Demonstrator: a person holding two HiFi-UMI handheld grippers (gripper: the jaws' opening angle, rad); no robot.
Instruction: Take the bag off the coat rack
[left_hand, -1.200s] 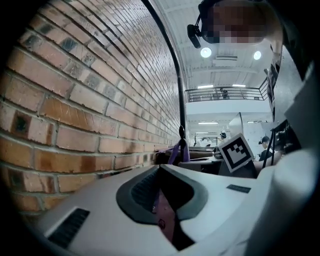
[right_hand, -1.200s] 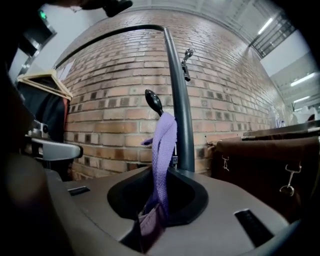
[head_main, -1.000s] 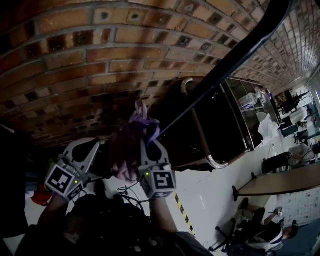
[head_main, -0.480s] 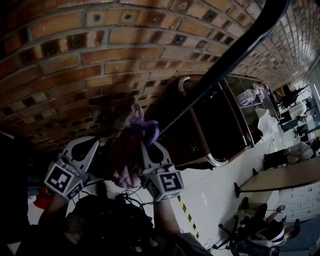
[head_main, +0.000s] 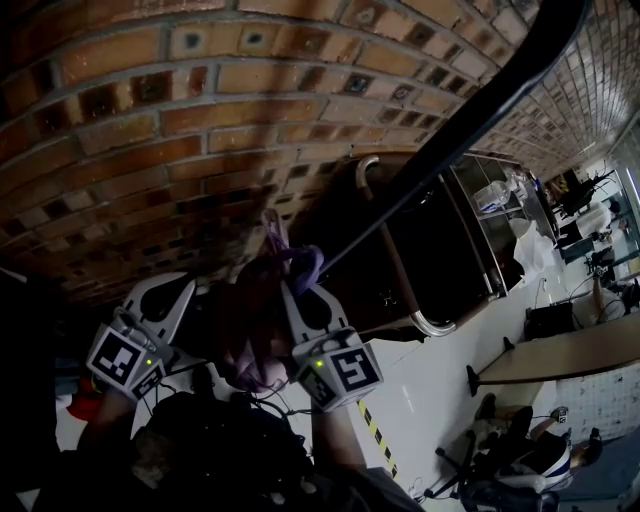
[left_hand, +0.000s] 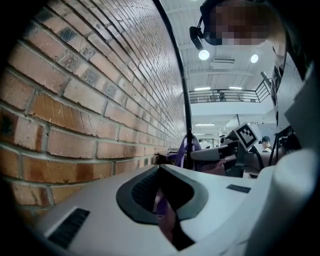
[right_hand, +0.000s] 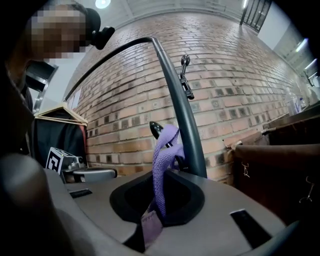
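A mauve bag (head_main: 248, 335) hangs between my two grippers, close to the brick wall. Its purple webbing strap (head_main: 292, 258) loops over a black hook (right_hand: 155, 128) on the dark coat rack pole (head_main: 460, 120). My right gripper (head_main: 293, 290) is shut on that strap (right_hand: 161, 170) just below the hook, right beside the pole (right_hand: 180, 110). My left gripper (head_main: 188, 292) is to the bag's left, and in the left gripper view it (left_hand: 162, 216) is shut on a purple strip of the bag (left_hand: 161, 205). Most of the bag's body is hidden in shadow.
The brick wall (head_main: 200, 100) runs just behind the rack. A dark cabinet with a metal rail (head_main: 400, 270) stands right of the pole. A wooden hanger (right_hand: 60, 112) with a dark garment hangs at the left. A table (head_main: 570, 365) and a seated person (head_main: 530, 460) are at the lower right.
Both grippers and the bag have shifted slightly right and down. The strap still lies over the hook, and both grips are unchanged.
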